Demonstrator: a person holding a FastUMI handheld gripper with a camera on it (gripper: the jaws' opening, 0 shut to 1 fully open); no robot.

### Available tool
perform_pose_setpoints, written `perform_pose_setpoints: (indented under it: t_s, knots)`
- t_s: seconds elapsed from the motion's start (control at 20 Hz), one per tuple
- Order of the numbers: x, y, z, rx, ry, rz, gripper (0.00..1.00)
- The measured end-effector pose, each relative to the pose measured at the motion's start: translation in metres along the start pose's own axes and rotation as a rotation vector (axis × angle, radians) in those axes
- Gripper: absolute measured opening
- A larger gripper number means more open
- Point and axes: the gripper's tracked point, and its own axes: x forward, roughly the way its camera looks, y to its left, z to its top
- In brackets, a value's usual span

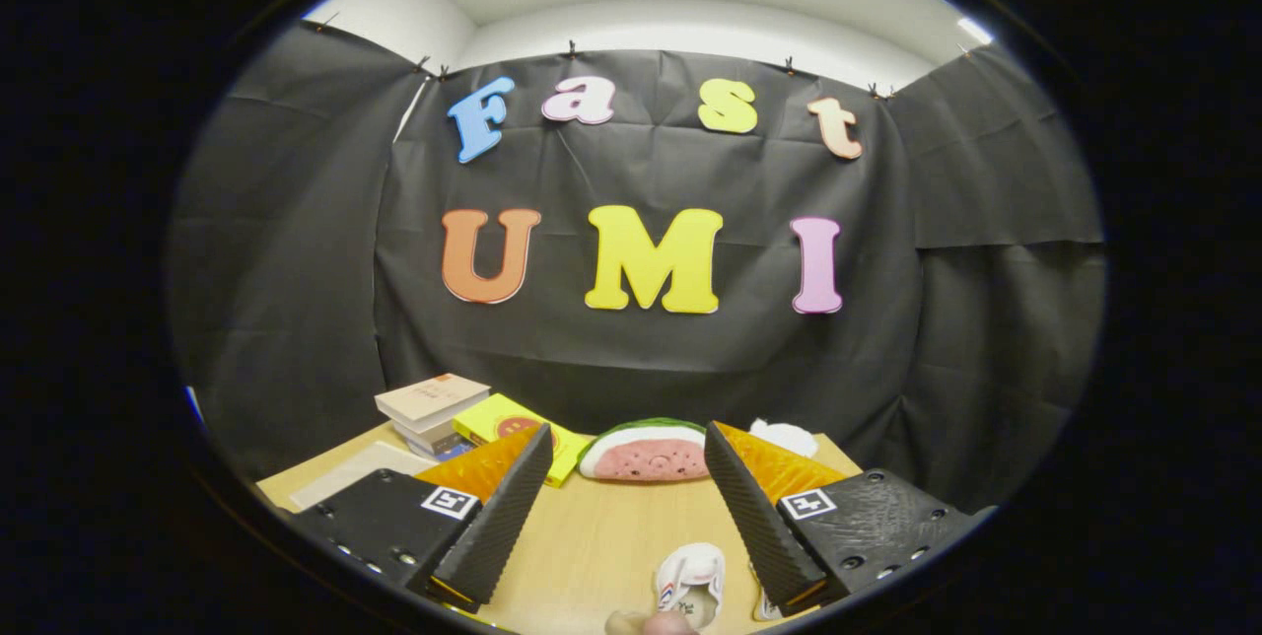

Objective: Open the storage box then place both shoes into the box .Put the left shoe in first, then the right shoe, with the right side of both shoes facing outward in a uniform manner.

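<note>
Hovering above the light wooden table (601, 541), the gripper (628, 458) has its jaws spread wide, grasping nothing. Between them, low down, sits a small white shoe (690, 581). Beyond the fingertips lies a watermelon-slice plush toy (646, 453), with stacked books (432, 413) farther left.

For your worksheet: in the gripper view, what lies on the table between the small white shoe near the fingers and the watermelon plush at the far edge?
Bare wooden table, as the gripper view shows. The gripper hangs open, with the white shoe between its fingers and the watermelon plush beyond them.
</note>
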Motion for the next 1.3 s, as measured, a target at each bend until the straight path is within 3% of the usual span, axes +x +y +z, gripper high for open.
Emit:
perform_pose_setpoints:
  t_s: [0.6, 0.95, 1.3]
  knots:
    - [-0.011, 0.001, -0.002, 0.031, 0.042, 0.004, 0.95]
    - [-0.007, 0.064, -0.047, 0.124, 0.188, 0.241, 0.95]
    - [0.008, 0.134, -0.149, 0.277, 0.523, 0.453, 0.95]
